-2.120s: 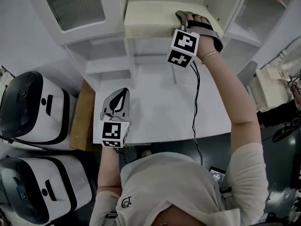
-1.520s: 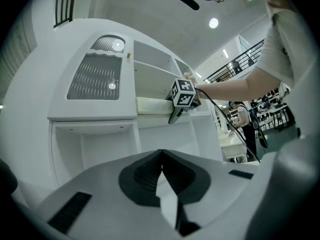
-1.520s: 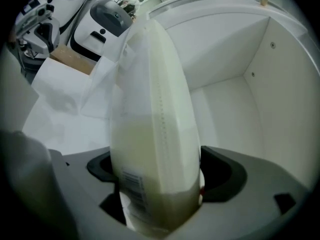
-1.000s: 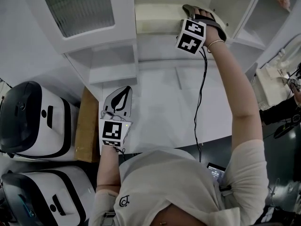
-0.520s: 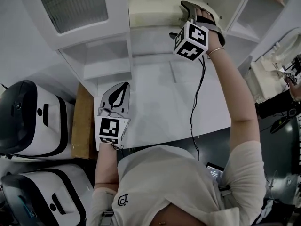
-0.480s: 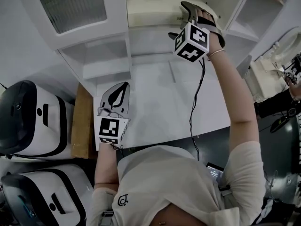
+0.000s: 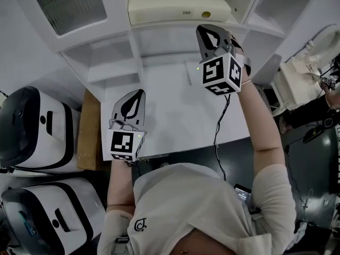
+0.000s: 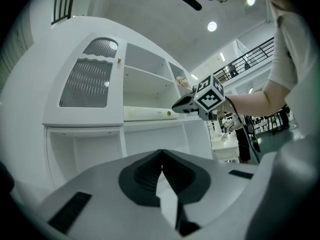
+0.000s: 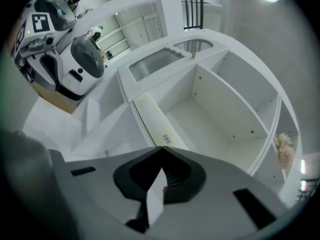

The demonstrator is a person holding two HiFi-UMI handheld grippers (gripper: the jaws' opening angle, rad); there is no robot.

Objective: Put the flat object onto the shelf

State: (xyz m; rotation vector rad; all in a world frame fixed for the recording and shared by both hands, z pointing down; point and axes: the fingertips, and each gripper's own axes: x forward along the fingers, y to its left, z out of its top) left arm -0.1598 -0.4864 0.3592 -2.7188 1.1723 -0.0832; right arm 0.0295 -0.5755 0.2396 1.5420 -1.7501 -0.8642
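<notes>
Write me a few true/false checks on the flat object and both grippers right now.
1. The flat object lies on the shelf. True.
2. The right gripper holds the flat object. False: its jaws have just closed with nothing between them, clear of the object.
3. The left gripper has its jaws together and empty. True.
4. The left gripper is reaching into the shelf. False: it hangs over the white desk, below the shelf.

I see the left gripper [image 7: 134, 101] and right gripper [image 7: 211, 37] as grey shells with black teardrop pads. Behind them sit the left cube [image 7: 125, 145] and right cube [image 7: 220, 74], white with black square markers. A thin black cable [image 7: 217, 129] runs back from the right cube. I wear a pale short-sleeved shirt [image 7: 186, 206] with a small round logo [image 7: 141, 227].
</notes>
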